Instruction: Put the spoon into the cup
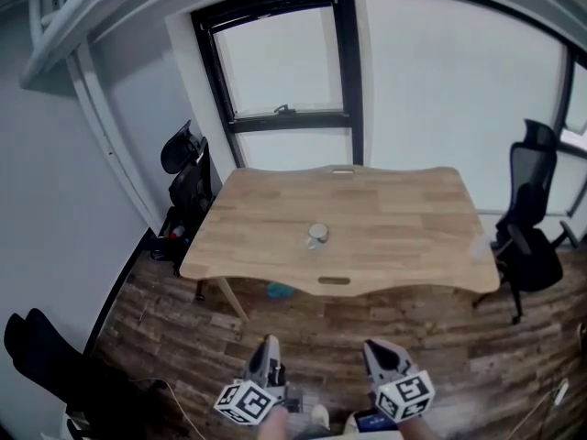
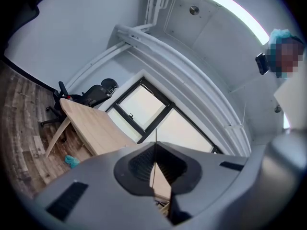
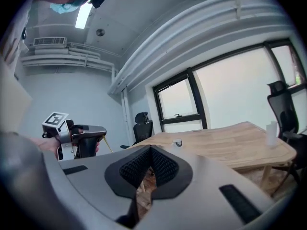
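Silvery, the cup [image 1: 317, 235] is set near the middle of the wooden worktop [image 1: 394, 227], well apart from both claws. The left claw [image 1: 269, 345] and right claw [image 1: 373, 346] are held over the floor [image 1: 440, 337], each pressed together. The spoon cannot be made out.

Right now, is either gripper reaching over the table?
No, the left gripper and the right gripper are both over the wooden floor, short of the table.
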Demonstrator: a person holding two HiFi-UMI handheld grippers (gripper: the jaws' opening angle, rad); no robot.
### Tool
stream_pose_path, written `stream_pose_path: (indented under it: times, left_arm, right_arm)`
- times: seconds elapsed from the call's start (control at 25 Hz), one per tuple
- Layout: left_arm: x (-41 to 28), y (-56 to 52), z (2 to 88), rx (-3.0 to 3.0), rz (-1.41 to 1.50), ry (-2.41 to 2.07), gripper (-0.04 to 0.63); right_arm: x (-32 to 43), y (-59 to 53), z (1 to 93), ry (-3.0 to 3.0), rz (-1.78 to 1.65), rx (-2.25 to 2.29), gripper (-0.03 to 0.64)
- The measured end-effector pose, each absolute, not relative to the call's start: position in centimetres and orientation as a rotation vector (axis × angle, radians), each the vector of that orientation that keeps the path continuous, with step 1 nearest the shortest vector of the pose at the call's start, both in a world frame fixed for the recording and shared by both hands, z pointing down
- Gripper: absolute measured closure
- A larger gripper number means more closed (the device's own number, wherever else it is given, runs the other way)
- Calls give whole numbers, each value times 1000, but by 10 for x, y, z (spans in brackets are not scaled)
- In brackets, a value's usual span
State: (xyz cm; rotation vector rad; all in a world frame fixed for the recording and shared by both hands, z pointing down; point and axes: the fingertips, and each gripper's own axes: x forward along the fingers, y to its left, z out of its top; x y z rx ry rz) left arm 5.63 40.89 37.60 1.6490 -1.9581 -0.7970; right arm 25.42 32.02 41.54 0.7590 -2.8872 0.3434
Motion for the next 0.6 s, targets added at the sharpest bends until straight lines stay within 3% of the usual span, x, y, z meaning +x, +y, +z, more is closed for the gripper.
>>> stream_pose_path:
  times: [0.6]
  left_arm:
    - [48, 383, 365, 1637, -873, -1977, 592]
  right_arm:
    - [247, 286, 423, -2921, 342, 728, 620]
